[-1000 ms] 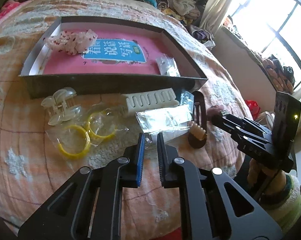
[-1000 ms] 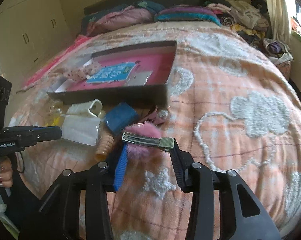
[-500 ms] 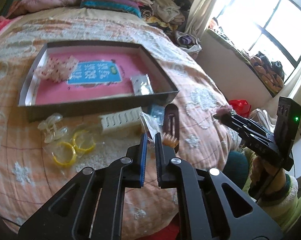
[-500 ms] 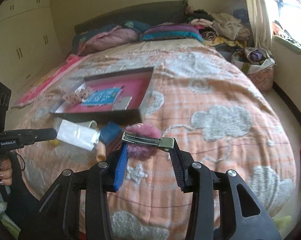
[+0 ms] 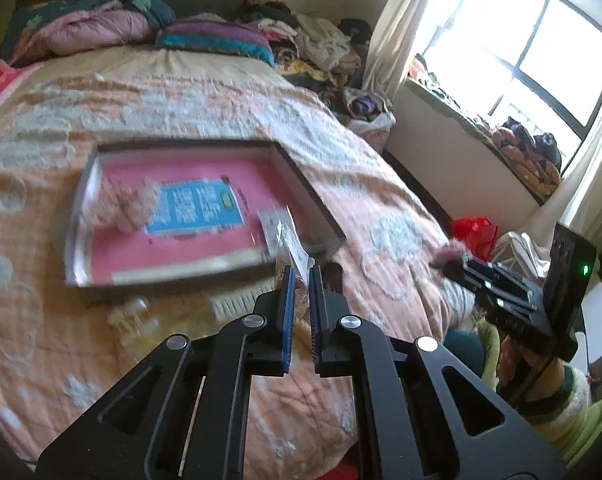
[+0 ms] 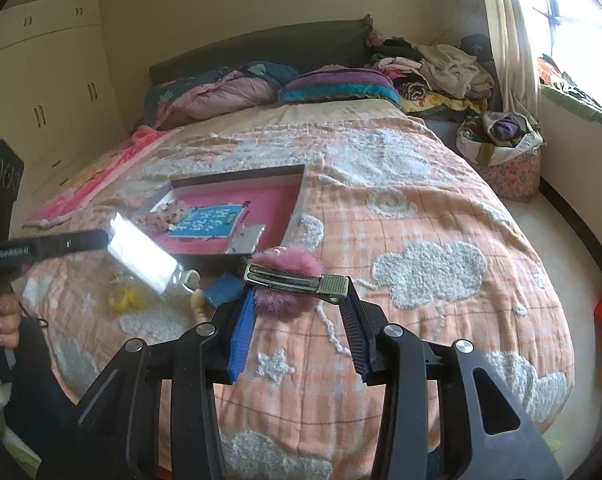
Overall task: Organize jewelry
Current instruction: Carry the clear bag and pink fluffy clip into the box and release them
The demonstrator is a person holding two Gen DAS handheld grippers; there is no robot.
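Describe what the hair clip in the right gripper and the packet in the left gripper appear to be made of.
Hair clip: a metal clasp, by its silvery sheen and ridged end, backed with pink-purple fluff, probably faux fur. Packet: thin clear plastic film, by its glare and see-through look; its contents cannot be made out.

Glossy clear plastic packet (image 6: 141,258); fluffy pink hair clip (image 6: 289,280) with shiny metal bar; tufted, rough cloth bedspread (image 6: 421,240); matt black plastic gripper (image 6: 297,312).
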